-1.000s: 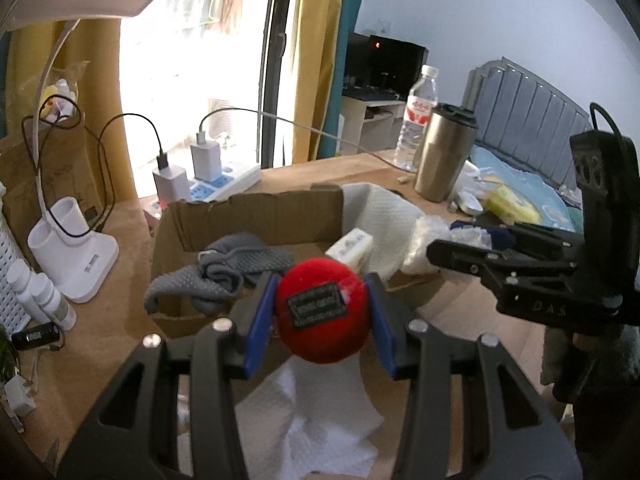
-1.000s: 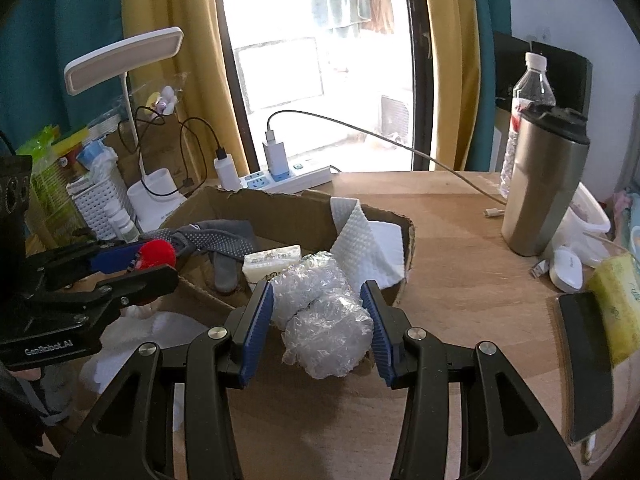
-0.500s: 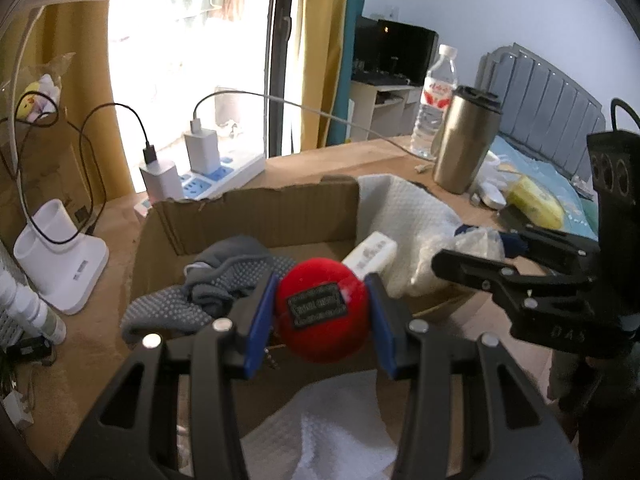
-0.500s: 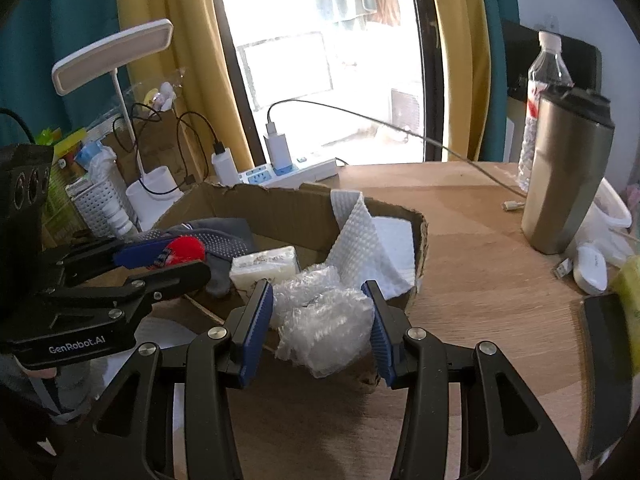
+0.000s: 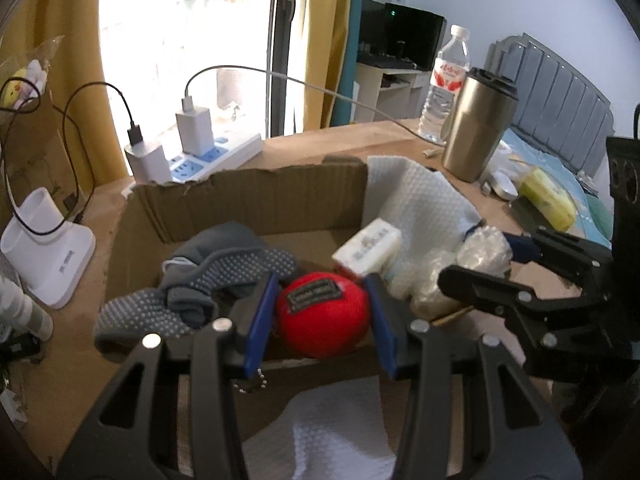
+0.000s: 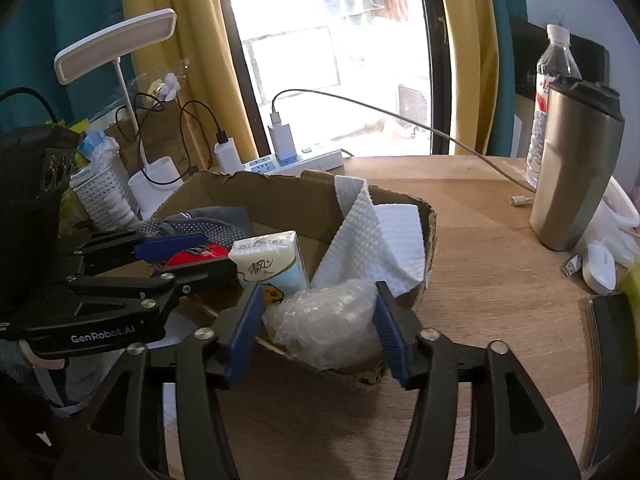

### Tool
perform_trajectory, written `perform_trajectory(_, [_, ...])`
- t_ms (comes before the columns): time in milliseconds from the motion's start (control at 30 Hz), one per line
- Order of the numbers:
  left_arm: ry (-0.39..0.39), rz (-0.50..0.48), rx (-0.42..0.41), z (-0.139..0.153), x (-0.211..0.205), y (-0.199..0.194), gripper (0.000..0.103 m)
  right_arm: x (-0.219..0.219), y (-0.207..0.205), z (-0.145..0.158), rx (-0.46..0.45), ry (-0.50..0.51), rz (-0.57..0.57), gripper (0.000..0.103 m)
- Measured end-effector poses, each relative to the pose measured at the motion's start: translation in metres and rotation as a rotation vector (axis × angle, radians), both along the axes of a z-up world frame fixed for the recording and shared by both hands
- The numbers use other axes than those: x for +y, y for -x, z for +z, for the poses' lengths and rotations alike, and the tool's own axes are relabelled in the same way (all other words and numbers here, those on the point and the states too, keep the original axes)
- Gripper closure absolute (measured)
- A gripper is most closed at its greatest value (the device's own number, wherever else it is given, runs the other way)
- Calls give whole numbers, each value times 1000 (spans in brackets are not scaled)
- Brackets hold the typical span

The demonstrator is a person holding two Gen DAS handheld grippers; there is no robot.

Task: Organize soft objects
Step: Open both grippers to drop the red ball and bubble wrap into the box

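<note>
Over the box (image 5: pixel 248 200), the left hand-held gripper (image 5: pixel 322 314) was loosening around the ball (image 5: pixel 322 320), label up; the right hand-held gripper (image 6: pixel 320 328) was spreading around the bubble wrap (image 6: pixel 324 324).

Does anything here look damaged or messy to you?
Yes. The cardboard box is ragged: its back edge is torn unevenly. A white paper towel spills over its right rim, and a grey dotted sock droops over its left rim rather than lying inside.
</note>
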State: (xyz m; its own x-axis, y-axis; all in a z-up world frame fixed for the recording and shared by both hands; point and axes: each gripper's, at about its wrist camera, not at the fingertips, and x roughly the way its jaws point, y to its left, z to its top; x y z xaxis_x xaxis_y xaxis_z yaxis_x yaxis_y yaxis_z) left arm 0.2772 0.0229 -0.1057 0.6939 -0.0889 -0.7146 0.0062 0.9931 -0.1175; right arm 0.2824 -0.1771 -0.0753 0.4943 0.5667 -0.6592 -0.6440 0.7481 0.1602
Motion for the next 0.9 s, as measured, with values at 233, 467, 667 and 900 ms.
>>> perform_trajectory(233, [1,17,-16,6,2,7,48,-3,6,6,-14,2,-17,35])
perform_trajectory(467, [20,18,-50,15,4,21,33,-5,16,13,-30,7,-37,34])
perform_trajectory(667, [33,23,-78,23,7,36,32,-8,26,21,-50,13,-48,34])
perform_trajectory(900, [53,25,-105,28,12,53,31,-4,39,26,-66,25,-49,33])
